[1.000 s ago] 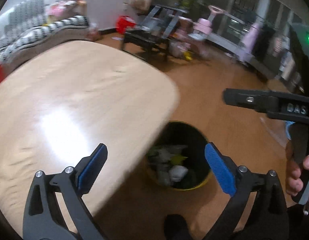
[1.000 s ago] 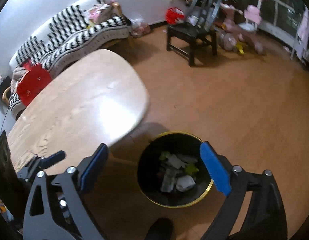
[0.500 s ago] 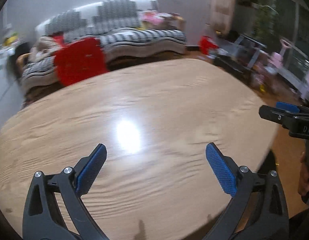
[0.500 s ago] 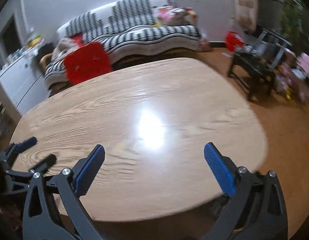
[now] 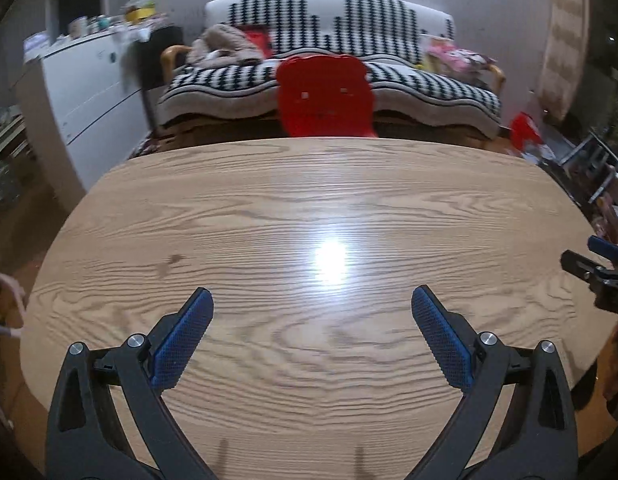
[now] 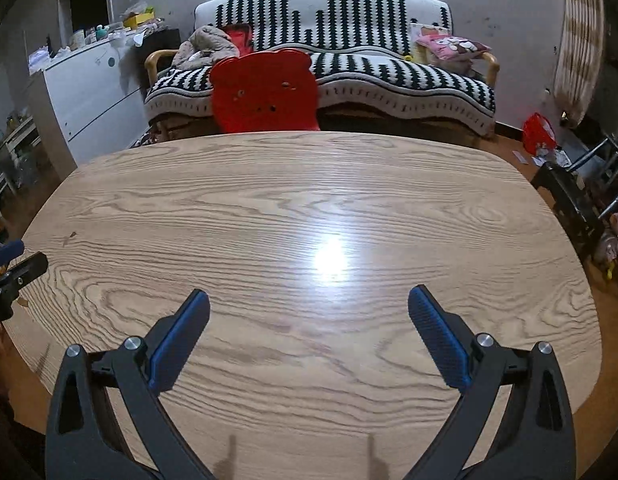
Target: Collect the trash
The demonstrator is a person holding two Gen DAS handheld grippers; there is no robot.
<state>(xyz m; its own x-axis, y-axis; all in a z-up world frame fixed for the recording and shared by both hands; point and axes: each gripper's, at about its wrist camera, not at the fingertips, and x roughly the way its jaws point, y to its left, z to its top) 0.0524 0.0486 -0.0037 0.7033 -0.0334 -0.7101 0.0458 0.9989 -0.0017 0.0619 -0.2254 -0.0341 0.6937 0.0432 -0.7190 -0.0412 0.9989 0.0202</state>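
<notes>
Both grippers hover over a bare oval wooden table (image 5: 293, 208) (image 6: 269, 200). My left gripper (image 5: 312, 300) is open and empty, its blue pads spread wide. My right gripper (image 6: 309, 300) is open and empty too. The right gripper's tip shows at the right edge of the left wrist view (image 5: 597, 268). The left gripper's tip shows at the left edge of the right wrist view (image 6: 13, 268). No trash and no bin are in view now.
A red bear-shaped chair back (image 5: 325, 94) (image 6: 265, 94) stands at the table's far edge. Behind it is a black-and-white patterned sofa (image 6: 389, 68). A white cabinet (image 6: 93, 96) is at the left. A dark chair (image 6: 581, 196) stands on the floor at right.
Both grippers swung up and left from the black trash bin on the floor to face across the table. The bin has left both views. Both grippers stayed open.
</notes>
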